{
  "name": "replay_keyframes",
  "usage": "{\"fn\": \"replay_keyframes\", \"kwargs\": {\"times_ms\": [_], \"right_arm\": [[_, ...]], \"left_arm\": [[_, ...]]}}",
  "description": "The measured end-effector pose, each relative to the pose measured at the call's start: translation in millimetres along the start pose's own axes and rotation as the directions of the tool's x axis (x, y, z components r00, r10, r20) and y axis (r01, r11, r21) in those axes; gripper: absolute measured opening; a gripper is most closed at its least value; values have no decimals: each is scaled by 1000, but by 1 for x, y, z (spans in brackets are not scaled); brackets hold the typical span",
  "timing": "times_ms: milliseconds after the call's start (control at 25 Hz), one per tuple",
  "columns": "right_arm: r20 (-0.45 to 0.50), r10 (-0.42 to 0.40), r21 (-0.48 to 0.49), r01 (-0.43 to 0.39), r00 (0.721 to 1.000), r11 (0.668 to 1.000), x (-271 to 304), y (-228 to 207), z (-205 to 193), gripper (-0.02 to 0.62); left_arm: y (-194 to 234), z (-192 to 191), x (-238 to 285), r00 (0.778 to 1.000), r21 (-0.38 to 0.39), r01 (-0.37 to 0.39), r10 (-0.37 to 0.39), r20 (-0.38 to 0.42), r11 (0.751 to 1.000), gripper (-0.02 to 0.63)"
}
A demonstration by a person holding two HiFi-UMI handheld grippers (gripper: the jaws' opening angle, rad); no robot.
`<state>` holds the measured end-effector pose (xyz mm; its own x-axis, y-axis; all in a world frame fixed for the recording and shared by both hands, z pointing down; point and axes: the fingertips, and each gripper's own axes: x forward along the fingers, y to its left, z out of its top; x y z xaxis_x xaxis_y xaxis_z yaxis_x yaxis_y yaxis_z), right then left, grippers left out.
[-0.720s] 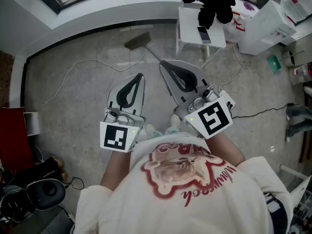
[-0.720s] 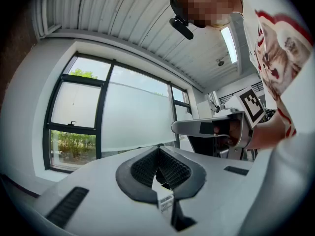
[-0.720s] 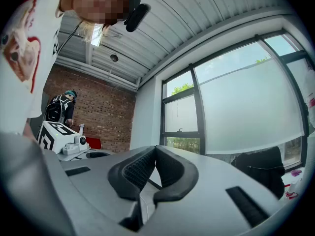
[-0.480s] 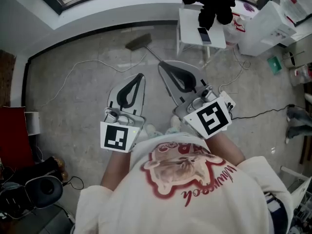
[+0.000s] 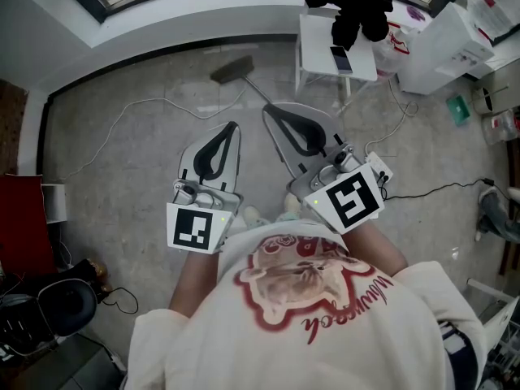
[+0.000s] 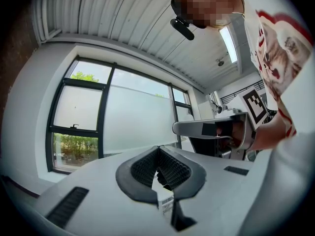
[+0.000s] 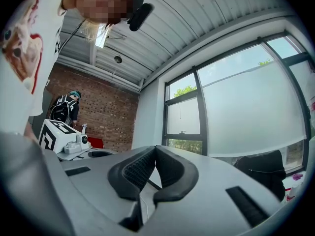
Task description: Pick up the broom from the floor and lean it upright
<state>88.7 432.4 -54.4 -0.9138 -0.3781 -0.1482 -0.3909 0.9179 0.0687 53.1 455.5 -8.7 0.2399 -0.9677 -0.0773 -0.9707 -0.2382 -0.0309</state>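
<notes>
1. The broom (image 5: 231,70) is lying flat on the mottled grey floor (image 5: 130,153), its wedge-shaped bristle head pointing toward the wall and its thin stick slanting back toward the right tool (image 5: 268,110).
2. The left tool (image 5: 233,127) is pressing its ribbed black pads together, gripping nothing.
3. The right tool is closing its curved, rubbery pads on themselves, also empty.

A bristle-headed, thin-handled broom (image 5: 230,70) lies on the grey concrete floor (image 5: 138,161) at the far middle. Its handle runs nearer and rightward until the right gripper (image 5: 270,114) covers it. The left gripper (image 5: 234,128) is just left of the right one. Right of the broom head stands a small white table (image 5: 317,35) with a dark flat phone (image 5: 340,58) on it.
</notes>
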Motion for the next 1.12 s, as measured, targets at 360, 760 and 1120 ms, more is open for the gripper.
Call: {"fn": "replay_keyframes", "kwargs": {"times_ms": [360, 760, 1120], "right_arm": [[25, -30, 1, 30, 999, 1000, -9, -22, 6, 25], [38, -31, -6, 32, 999, 999, -28, -71, 6, 25], [31, -30, 17, 29, 999, 999, -19, -104, -7, 25]], "left_arm": [[-4, -1, 13, 1000, -6, -13, 13, 0, 1000, 21], [-26, -6, 60, 1000, -6, -16, 16, 14, 1000, 21], [-22, -17, 88, 1000, -10, -30, 30, -3, 999, 21]]}}
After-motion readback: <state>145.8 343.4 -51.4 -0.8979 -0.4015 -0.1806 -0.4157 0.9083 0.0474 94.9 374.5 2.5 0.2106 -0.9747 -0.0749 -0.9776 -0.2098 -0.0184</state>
